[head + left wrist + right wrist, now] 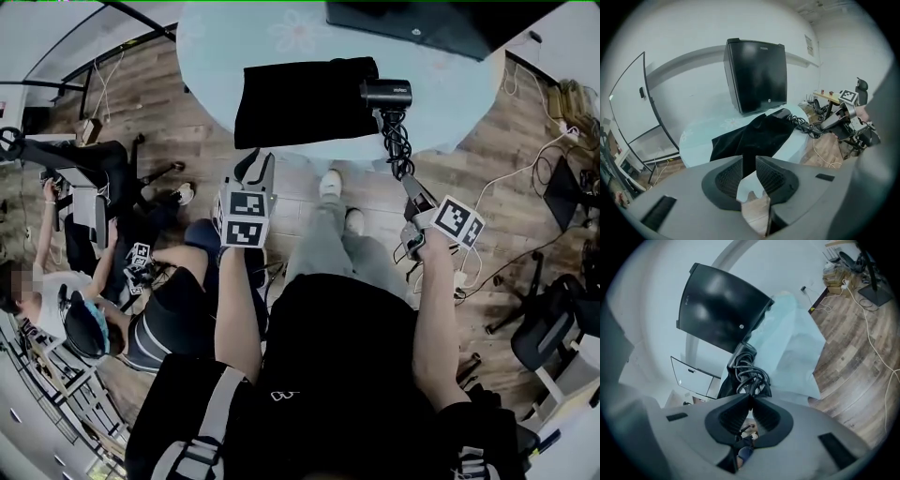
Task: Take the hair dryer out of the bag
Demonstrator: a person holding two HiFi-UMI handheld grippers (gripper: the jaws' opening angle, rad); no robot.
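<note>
Black hair dryer [386,93] lying beyond right gripper [750,397], jaws pinching its coiled cord [750,373], left gripper [749,165] jaws apart, empty

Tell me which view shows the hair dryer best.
Head view: whole hair dryer lies on the table beside the bag, cord trailing. Left gripper view shows it small, behind the bag; right gripper view mostly its coiled cord.

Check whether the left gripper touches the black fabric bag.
Apart. Left gripper view: the left gripper, fingers open, frames pale blue table edge; the black fabric bag lies beyond.
</note>
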